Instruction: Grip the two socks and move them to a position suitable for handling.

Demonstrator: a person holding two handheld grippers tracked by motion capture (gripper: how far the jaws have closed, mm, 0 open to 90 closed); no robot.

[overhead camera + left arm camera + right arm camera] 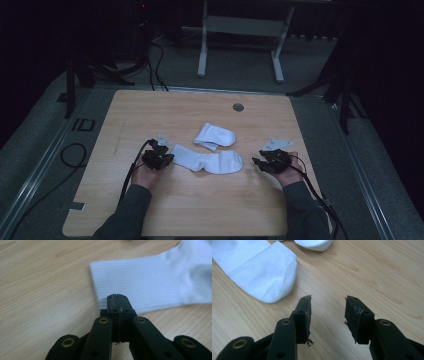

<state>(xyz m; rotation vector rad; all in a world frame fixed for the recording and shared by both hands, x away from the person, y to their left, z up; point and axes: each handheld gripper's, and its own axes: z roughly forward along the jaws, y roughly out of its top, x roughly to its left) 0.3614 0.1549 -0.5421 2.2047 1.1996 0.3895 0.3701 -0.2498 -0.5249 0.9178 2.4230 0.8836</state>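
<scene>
A: Sock (207, 161), the long white one, lies flat across the middle of the table (150, 210); a second, folded sock (215, 136) sits just behind it, apart.

B: And the claws?

A: Left gripper (117, 301) has its jaws pressed together at the sock's cuff edge; I cannot tell whether cloth is pinched. Right gripper (327, 312) stands partly open over bare wood beside the toe.

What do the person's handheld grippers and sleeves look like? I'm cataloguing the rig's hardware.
Both are black linkage grippers with brass-coloured pivot rivets and flat rectangular jaw pads. The left gripper and the right gripper each carry a grey three-cornered plate on top and trail a black cable back along the forearm. The person wears dark grey long sleeves.
</scene>
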